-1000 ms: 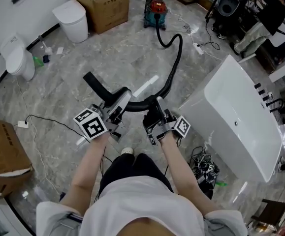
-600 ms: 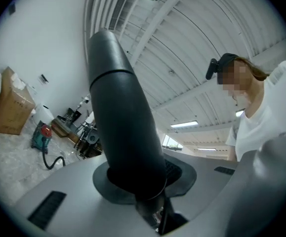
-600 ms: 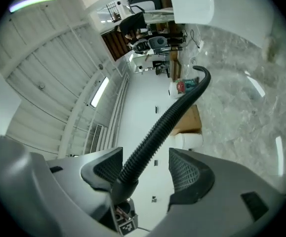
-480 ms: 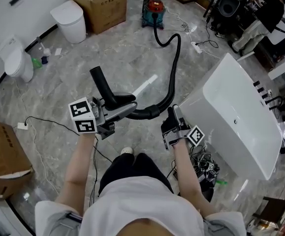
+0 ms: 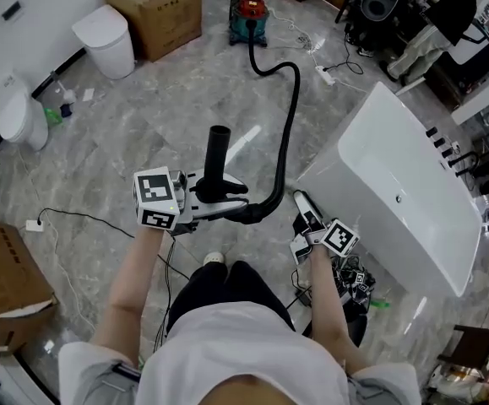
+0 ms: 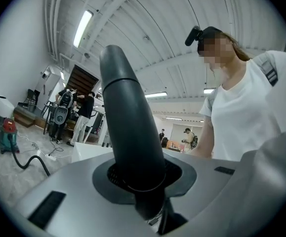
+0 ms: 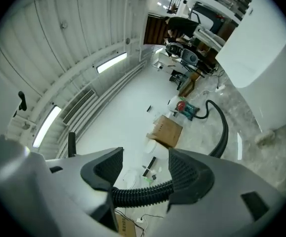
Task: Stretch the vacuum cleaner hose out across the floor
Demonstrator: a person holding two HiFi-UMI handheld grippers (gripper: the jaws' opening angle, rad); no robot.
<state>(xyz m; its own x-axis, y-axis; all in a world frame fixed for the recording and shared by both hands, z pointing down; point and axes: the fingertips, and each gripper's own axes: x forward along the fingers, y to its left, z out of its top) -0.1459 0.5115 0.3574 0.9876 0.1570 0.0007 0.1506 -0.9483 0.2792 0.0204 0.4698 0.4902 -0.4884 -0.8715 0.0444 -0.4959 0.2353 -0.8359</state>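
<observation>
The vacuum cleaner hose (image 5: pixel 288 116) lies in one long curve over the grey floor (image 5: pixel 143 99), its long axis running along the left flank of the white bathtub (image 5: pixel 404 192). Its far end joins the red-topped vacuum cleaner (image 5: pixel 248 11), which stands past the bathtub's far corner. From there the hose runs toward the person, staying just left of the bathtub, and hooks sharply leftward near the bathtub's near corner.

The hose ends in a stiff black end tube (image 5: pixel 219 154), well left of the bathtub. In the head view the tube points away from the person, roughly parallel to the bathtub's side.

The left gripper (image 5: pixel 203 201) has its fingers closed on the foot of that tube. In the left gripper view the tube (image 6: pixel 128 122) rises straight out from between them, filling the gap.

The right gripper (image 5: pixel 304 209) sits just beside the bathtub's near-left corner, right of the hose's bend, its fingers (image 7: pixel 189 174) standing wide apart. In the right gripper view a ribbed stretch of hose (image 7: pixel 143 194) crosses the gap low down, reaching from one finger's base to the other's, and the pads do not pinch it.
</observation>
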